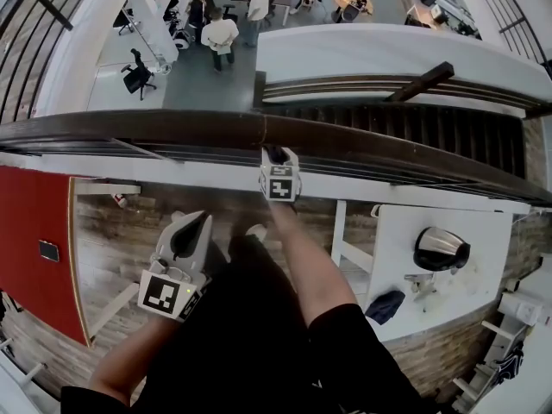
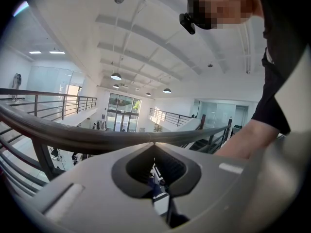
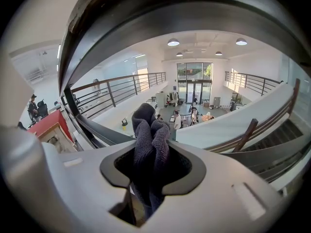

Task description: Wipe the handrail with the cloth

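The left gripper point(image 1: 191, 229) hangs closest to the person, held back from the rail. Its jaws are closed tip to tip with nothing between them (its own view shows the two dark pads meeting at a point point(image 2: 154, 146)). Ahead of it and slightly above in that view, the handrail point(image 2: 73, 135) sweeps across from side to side, clear of the jaws.

Further forward, at the end of an outstretched forearm point(image 1: 302, 261), the right gripper point(image 1: 277, 155) is clamped on the cloth point(image 3: 149, 147). This is a dark grey bunch of fabric that stands up out of the jaws and also trails down behind them. In the head view the cloth point(image 1: 276, 153) sits right at the near edge of the dark wooden handrail point(image 1: 129, 129). From the right gripper's own view the handrail point(image 3: 194, 8) arches just over the top of the cloth, and whether the two actually touch cannot be told.

Beyond the rail, past the right gripper, a staircase point(image 1: 414, 119) descends, and far below on the lower floor stand several people point(image 1: 220, 37).
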`<state>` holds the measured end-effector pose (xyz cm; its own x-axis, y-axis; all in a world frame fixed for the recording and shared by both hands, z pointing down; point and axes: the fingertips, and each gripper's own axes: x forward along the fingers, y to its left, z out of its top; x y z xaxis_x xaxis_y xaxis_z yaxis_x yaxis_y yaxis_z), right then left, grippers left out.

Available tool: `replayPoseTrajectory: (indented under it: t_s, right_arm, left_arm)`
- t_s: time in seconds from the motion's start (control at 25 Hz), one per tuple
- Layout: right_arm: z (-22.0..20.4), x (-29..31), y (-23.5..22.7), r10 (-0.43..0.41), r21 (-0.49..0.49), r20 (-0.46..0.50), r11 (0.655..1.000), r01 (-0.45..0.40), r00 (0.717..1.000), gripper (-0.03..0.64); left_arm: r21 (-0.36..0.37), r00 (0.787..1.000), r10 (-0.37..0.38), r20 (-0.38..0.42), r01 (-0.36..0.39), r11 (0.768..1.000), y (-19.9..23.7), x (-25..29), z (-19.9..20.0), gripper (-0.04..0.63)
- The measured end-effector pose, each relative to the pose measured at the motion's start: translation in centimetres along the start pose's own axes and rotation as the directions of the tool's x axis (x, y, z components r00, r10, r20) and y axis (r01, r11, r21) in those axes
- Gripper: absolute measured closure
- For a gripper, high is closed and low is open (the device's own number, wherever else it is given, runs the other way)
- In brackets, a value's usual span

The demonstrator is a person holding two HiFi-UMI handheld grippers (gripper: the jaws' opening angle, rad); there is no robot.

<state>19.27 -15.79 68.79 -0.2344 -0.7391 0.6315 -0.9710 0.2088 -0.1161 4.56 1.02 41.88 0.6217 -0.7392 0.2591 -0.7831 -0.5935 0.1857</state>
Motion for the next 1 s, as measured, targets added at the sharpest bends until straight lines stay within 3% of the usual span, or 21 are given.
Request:
replayPoseTrajectory:
  t_s: [1.0]
  right_arm:
    - [-2.0,-3.0,-5.9,-0.038,0.002,0.001,0.999,0.038,0.999,0.494]
  left_arm:
    - [0.027,0.996,-0.079,-0.034,0.08,0.996,-2.8,2.6,0.0,0.597]
